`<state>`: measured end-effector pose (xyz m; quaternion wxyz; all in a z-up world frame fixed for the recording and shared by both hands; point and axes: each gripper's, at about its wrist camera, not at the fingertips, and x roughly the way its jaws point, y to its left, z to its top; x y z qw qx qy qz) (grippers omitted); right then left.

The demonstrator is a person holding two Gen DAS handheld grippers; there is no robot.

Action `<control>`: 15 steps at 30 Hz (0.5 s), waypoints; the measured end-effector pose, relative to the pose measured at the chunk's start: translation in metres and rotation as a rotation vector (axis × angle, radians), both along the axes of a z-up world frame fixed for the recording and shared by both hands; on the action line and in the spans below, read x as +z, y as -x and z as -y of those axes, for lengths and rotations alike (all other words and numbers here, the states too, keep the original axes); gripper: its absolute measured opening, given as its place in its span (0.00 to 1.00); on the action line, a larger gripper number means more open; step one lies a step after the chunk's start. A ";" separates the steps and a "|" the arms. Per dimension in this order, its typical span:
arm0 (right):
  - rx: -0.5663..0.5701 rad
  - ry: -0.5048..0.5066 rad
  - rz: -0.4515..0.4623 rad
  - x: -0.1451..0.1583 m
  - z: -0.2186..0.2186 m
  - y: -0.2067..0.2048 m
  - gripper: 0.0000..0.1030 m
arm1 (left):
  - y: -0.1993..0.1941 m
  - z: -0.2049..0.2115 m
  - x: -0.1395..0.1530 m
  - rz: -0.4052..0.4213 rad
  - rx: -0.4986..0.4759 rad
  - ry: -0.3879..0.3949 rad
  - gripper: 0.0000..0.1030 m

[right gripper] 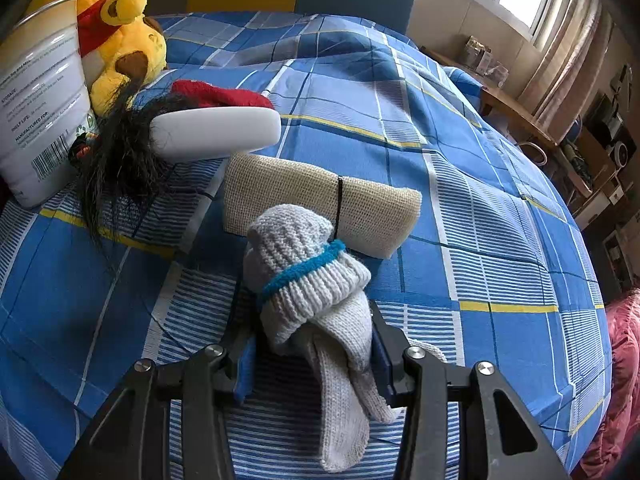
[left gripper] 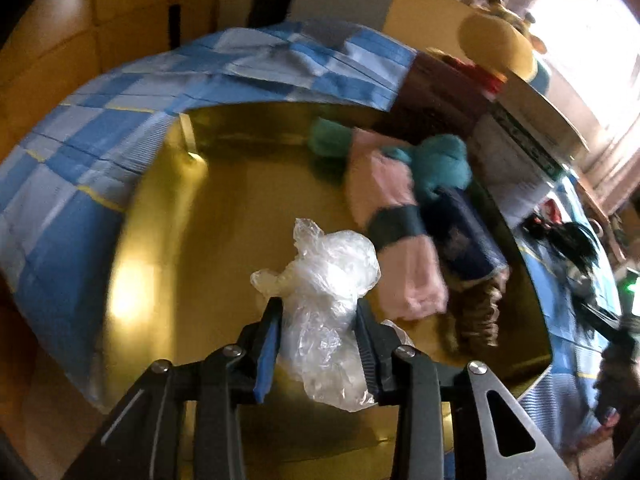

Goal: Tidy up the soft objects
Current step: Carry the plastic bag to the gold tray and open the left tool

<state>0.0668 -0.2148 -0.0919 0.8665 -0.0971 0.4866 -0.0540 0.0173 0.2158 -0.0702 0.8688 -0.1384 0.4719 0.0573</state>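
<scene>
My left gripper [left gripper: 319,308] is shut on a crumpled clear plastic bag [left gripper: 332,264], which bulges out ahead of the fingers over a shiny gold tray [left gripper: 168,208]. On the tray's right side lie a pink cloth [left gripper: 384,200] with a dark band, a teal plush [left gripper: 440,164], a navy item [left gripper: 468,240] and a brown furry piece [left gripper: 480,312]. My right gripper [right gripper: 312,320] is shut on a grey knit glove bundle [right gripper: 296,256] with a blue band, held just above the blue checked bedspread [right gripper: 440,160]. A beige mesh roll [right gripper: 288,192] lies right behind the bundle.
A white oval object [right gripper: 216,132] with black hair [right gripper: 116,160], a red cloth [right gripper: 216,94], a yellow plush bear [right gripper: 120,28] and a white printed tub [right gripper: 40,100] crowd the bedspread's left. The checked bedspread [left gripper: 80,168] borders the tray. Shelves and a window stand at the right.
</scene>
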 end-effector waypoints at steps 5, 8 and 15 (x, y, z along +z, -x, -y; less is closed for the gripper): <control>0.000 -0.001 -0.001 0.000 0.000 0.000 0.45 | -0.005 0.027 -0.005 -0.008 -0.083 0.032 0.56; 0.000 -0.003 -0.003 -0.001 0.001 -0.002 0.45 | -0.003 0.038 -0.005 -0.004 -0.113 0.020 0.65; 0.000 -0.003 -0.003 -0.001 0.001 -0.002 0.45 | 0.002 0.040 0.002 0.018 -0.113 -0.053 0.72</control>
